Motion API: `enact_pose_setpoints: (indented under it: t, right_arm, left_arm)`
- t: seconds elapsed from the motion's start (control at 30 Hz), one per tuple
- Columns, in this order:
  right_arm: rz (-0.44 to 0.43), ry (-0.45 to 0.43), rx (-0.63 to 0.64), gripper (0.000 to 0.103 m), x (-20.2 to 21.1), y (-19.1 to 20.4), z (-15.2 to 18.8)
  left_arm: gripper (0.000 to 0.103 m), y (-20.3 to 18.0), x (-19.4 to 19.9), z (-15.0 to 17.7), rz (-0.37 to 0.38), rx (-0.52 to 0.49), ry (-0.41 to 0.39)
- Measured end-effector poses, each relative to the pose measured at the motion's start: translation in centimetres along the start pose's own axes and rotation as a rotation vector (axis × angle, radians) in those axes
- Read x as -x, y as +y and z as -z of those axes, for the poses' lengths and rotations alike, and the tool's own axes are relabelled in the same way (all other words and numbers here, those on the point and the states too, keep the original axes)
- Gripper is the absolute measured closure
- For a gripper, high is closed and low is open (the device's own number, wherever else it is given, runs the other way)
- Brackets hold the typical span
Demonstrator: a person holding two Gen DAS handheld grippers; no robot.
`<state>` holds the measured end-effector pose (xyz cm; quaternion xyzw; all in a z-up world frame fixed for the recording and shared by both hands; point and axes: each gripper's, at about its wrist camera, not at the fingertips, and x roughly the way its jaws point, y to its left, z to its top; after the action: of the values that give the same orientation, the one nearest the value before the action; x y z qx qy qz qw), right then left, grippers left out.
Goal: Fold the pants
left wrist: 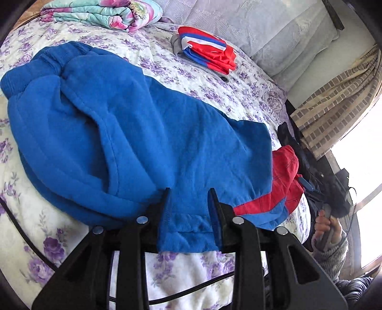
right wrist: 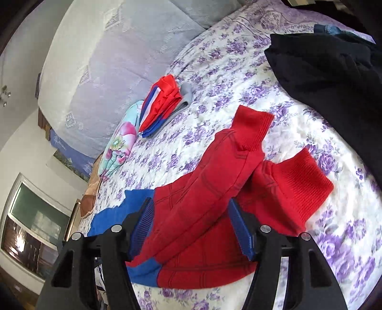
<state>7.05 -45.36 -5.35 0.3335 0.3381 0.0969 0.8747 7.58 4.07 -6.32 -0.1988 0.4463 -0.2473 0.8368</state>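
Note:
Blue fleece pants lie spread across the flowered bed, waistband at the far left. Their lower legs are red and end in ribbed red cuffs. My left gripper is shut on a bunch of the blue fabric, whose edge drapes back over the gripper body. My right gripper stands open and wide over the red legs, which lie crossed on the sheet between its blue pads without being pressed. A person's hand holds the right gripper at the bed's right edge.
A folded red, white and blue garment sits on grey cloth near the pillows. A rolled floral quilt lies at the far corner. A black garment covers the bed's right side. A curtain hangs beyond.

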Motion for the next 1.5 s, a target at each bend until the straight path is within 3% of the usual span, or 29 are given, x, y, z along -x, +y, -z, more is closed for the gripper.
enact_pose_setpoints:
  t: [0.13,0.23,0.37,0.5,0.67,0.73,0.8,0.87,0.93,1.0,1.2,1.3,1.33,1.37,1.43,1.5]
  right_arm:
    - [0.004,0.047,-0.110,0.039,-2.2,-2.2,-1.4]
    - [0.004,0.053,-0.098,0.044,-2.9,-2.5,-1.4]
    - [-0.010,0.036,-0.066,0.088,-3.1,-3.0,-1.3]
    - [-0.061,-0.049,-0.029,0.094,-0.4,-1.9,-1.2]
    - [-0.052,-0.153,0.078,0.095,6.1,1.3,0.5]
    - [0.018,-0.109,0.093,0.094,6.2,0.3,1.5]
    - [0.112,-0.006,0.029,0.072,4.7,-2.3,2.6]
    - [0.064,0.003,-0.117,0.053,5.0,-5.1,3.5]
    - [-0.003,-0.044,-0.186,0.048,6.4,-6.2,3.7]
    - [-0.008,-0.058,-0.194,0.042,7.0,-6.6,3.5]
    - [-0.066,-0.077,-0.314,0.040,3.7,-8.7,2.0]
    - [-0.051,-0.093,-0.280,0.043,2.3,-8.1,0.9]
    - [-0.045,-0.098,-0.245,0.052,2.2,-7.4,0.7]
    - [-0.047,-0.121,-0.213,0.075,2.7,-6.7,0.6]
    - [-0.056,-0.195,-0.086,0.078,5.1,-4.3,0.1]
    - [0.016,-0.230,0.059,0.077,6.9,-2.1,-0.2]
  left_arm:
    - [0.074,0.2,0.2,-0.1,0.012,0.009,0.000]
    - [0.074,0.3,-0.1,0.0,0.016,0.008,0.002]
    - [0.074,0.4,-0.1,0.0,0.027,0.015,0.000]
    - [0.074,0.6,0.1,-0.1,0.038,0.030,-0.002]
    - [0.073,0.5,0.6,-0.1,0.038,0.025,-0.016]
    - [0.073,0.7,0.5,-0.1,0.045,0.027,-0.015]
    - [0.073,0.9,0.4,-0.1,0.051,0.037,-0.013]
    - [0.073,1.0,0.5,-0.1,0.050,0.040,-0.012]
    - [0.073,0.9,0.7,-0.1,0.045,0.034,-0.012]
    - [0.071,0.9,0.6,-0.1,0.051,0.038,-0.012]
    - [0.067,0.8,0.6,0.0,0.045,0.036,-0.013]
    - [0.067,0.8,0.6,0.0,0.046,0.039,-0.013]
    - [0.067,0.8,0.6,0.0,0.048,0.041,-0.013]
    - [0.067,0.8,0.7,0.0,0.049,0.043,-0.013]
    - [0.067,0.6,0.7,0.0,0.052,0.045,-0.014]
    - [0.067,0.6,0.7,0.0,0.051,0.043,-0.015]
